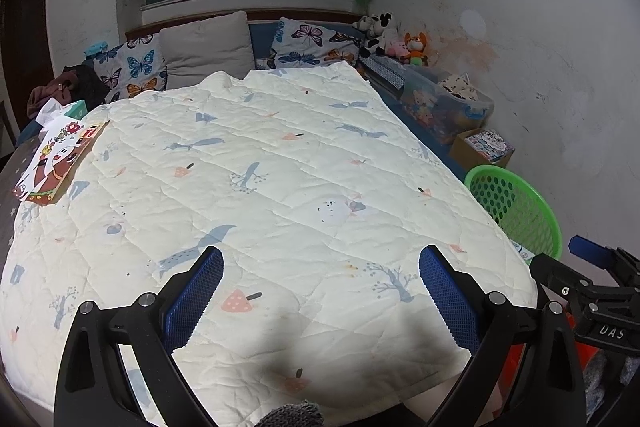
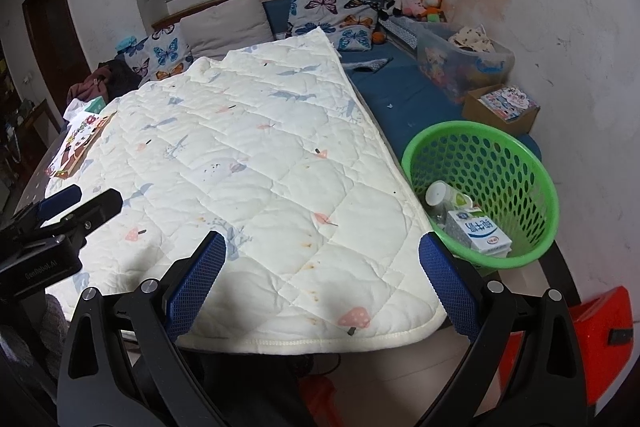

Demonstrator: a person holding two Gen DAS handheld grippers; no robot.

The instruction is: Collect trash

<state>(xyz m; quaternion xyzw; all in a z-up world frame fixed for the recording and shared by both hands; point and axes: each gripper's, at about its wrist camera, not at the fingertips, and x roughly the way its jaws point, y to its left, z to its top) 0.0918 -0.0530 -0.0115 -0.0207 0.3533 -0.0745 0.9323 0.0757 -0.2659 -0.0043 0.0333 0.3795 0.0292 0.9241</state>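
A green perforated basket [image 2: 516, 163] stands at the bed's right edge, also seen as the basket [image 1: 520, 211] in the left wrist view. Inside it lie a white and blue milk carton [image 2: 478, 231] and a white cup-like container [image 2: 440, 195]. My right gripper [image 2: 322, 267] is open over the near end of the cream quilt [image 2: 248, 163], nothing between its blue pads. My left gripper [image 1: 320, 279] is open too, above the quilt [image 1: 260, 167], and empty. The right gripper's body [image 1: 592, 291] shows at the left view's right edge.
A colourful cartoon paper bag [image 1: 56, 159] lies at the quilt's left edge beside a green tissue pack [image 1: 76, 109]. Butterfly pillows [image 1: 316, 43], plush toys [image 1: 394, 39], a clear storage box [image 2: 464, 59] and a cardboard box [image 2: 504, 107] line the far and right sides. A red object [image 2: 600, 335] sits at lower right.
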